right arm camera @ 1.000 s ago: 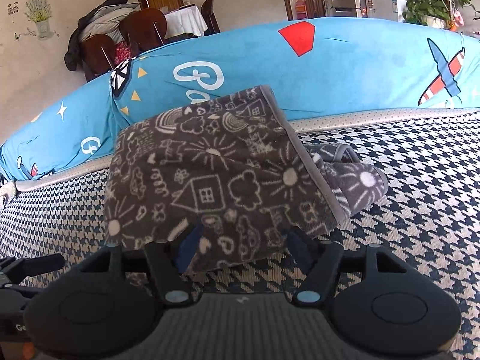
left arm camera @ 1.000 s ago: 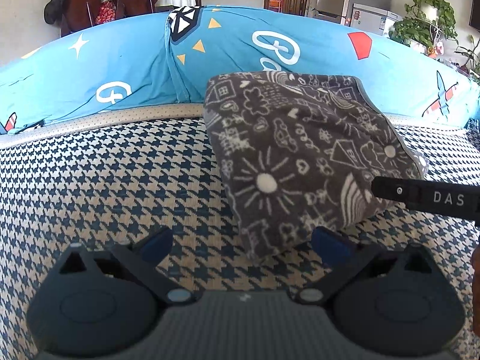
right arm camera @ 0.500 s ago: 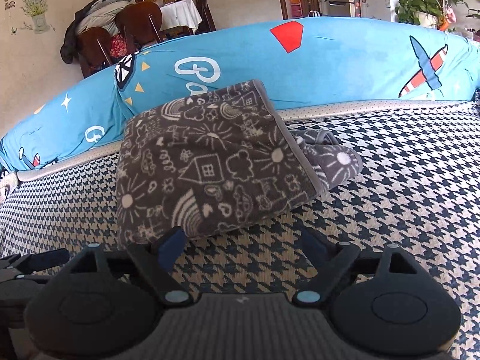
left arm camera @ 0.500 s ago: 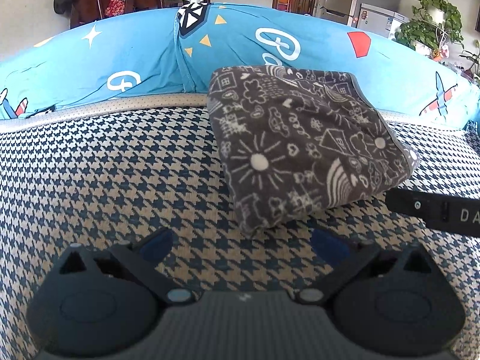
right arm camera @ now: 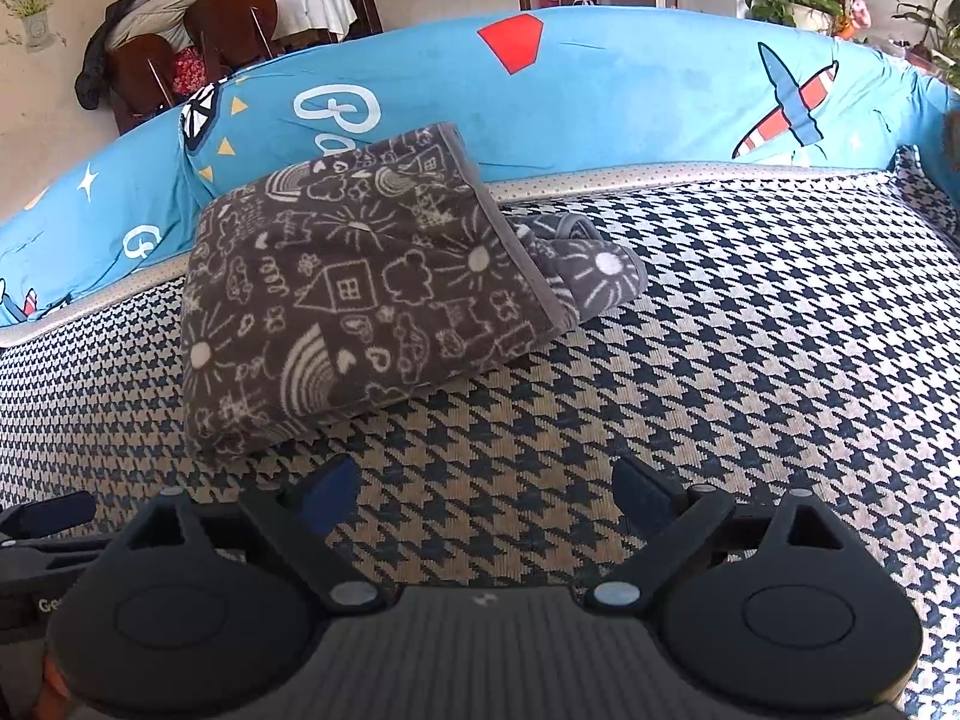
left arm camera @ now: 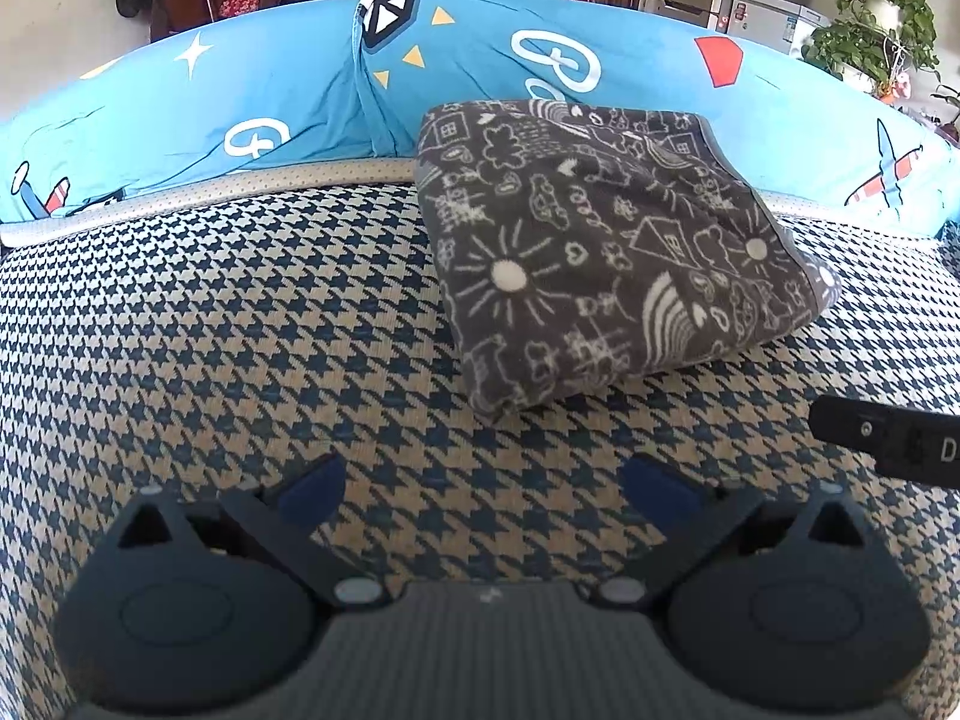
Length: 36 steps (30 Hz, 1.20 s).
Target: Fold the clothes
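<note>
A folded dark grey garment with white doodle prints (left arm camera: 606, 252) lies on the houndstooth surface (left arm camera: 240, 330), its far edge against the blue cushion. It also shows in the right wrist view (right arm camera: 360, 294), with a smaller folded layer sticking out at its right side (right arm camera: 600, 270). My left gripper (left arm camera: 483, 480) is open and empty, a short way in front of the garment's near corner. My right gripper (right arm camera: 486, 486) is open and empty, in front of the garment's near edge. Neither touches the cloth.
A long blue printed cushion (left arm camera: 540, 60) runs along the far edge of the surface. The right gripper's body (left arm camera: 888, 438) shows at the right of the left wrist view. Chairs (right arm camera: 228, 30), a fridge and plants (left arm camera: 870, 42) stand in the room behind.
My right gripper let go of the garment's near edge and opened. Both grippers drew back from the garment, which now lies folded and still.
</note>
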Each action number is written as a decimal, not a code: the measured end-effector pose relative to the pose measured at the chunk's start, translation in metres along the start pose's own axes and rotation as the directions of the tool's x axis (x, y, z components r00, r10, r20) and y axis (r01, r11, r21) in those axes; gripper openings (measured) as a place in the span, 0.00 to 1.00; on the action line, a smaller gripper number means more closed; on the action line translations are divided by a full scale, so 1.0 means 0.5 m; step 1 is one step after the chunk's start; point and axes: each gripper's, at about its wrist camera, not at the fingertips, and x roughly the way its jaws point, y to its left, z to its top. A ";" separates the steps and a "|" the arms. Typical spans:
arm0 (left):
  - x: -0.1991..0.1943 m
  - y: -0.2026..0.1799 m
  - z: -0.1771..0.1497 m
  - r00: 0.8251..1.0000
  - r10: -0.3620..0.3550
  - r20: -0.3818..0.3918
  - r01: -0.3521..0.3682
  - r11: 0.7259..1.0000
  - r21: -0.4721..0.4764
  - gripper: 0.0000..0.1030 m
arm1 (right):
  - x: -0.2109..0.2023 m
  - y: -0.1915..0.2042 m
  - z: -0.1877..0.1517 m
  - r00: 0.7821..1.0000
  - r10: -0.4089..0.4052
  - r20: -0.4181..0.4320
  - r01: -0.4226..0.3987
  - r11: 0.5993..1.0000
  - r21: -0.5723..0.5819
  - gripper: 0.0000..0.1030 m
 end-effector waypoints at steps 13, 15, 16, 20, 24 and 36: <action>0.012 -0.004 0.000 1.000 0.012 -0.026 -0.013 1.000 -0.015 1.00 | 0.032 0.008 0.002 0.998 -0.008 -0.063 0.008 1.000 0.004 0.90; 0.014 -0.003 -0.001 0.999 0.013 -0.032 -0.013 1.000 -0.016 1.00 | 0.034 0.009 0.001 0.998 -0.005 -0.068 0.006 1.000 0.003 0.90; 0.014 -0.003 -0.001 0.999 0.012 -0.034 -0.013 1.000 -0.015 1.00 | 0.035 0.009 0.001 0.998 -0.005 -0.070 0.005 1.000 0.002 0.90; 0.016 -0.002 -0.004 0.999 0.016 -0.042 -0.016 1.000 -0.014 1.00 | 0.037 0.010 0.001 0.997 -0.009 -0.073 0.009 1.000 -0.001 0.90; 0.017 -0.001 -0.004 0.999 0.028 -0.044 -0.028 1.000 -0.010 1.00 | 0.038 0.007 0.001 0.997 -0.008 -0.076 0.009 1.000 0.007 0.90; 0.026 0.000 -0.009 0.997 0.018 -0.078 -0.018 1.000 -0.005 1.00 | 0.041 0.006 0.001 0.996 -0.009 -0.088 0.010 1.000 0.011 0.90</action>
